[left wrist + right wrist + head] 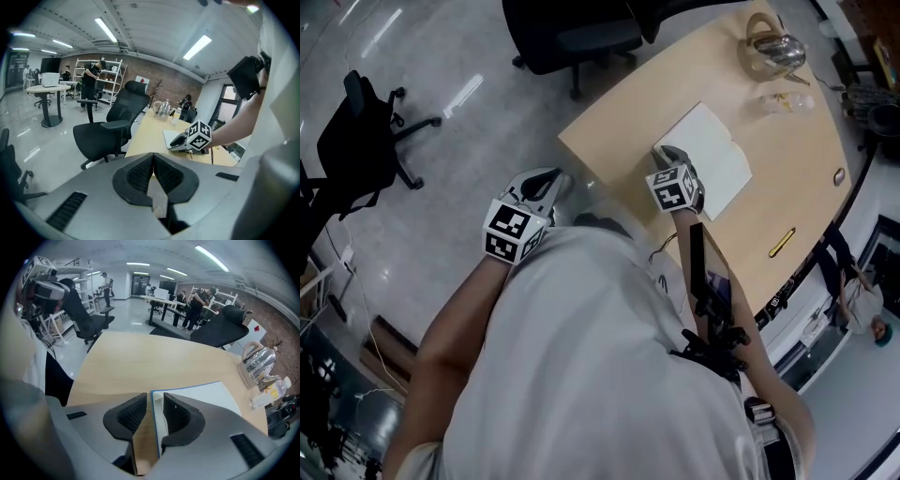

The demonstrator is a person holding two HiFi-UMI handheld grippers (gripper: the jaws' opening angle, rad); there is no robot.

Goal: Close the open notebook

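Observation:
The notebook (712,155) lies flat on the wooden table (619,117), a white page up and a blue edge (199,397) showing. My right gripper (663,154) is low over its near left edge. Its jaws stand a narrow gap apart, so it is open, and the blue edge shows through the gap in the right gripper view (154,399). My left gripper (551,180) hangs off the table's left side above the floor. It is shut with nothing held (153,157). From there the right gripper (179,141) is visible resting on the notebook (168,137).
A glass kettle (773,49) on a round stand and a clear plastic bottle (787,101) sit at the table's far end. A yellow object (781,242) lies near the right edge. Black office chairs (572,33) (366,122) stand on the floor; one (110,129) is near the table.

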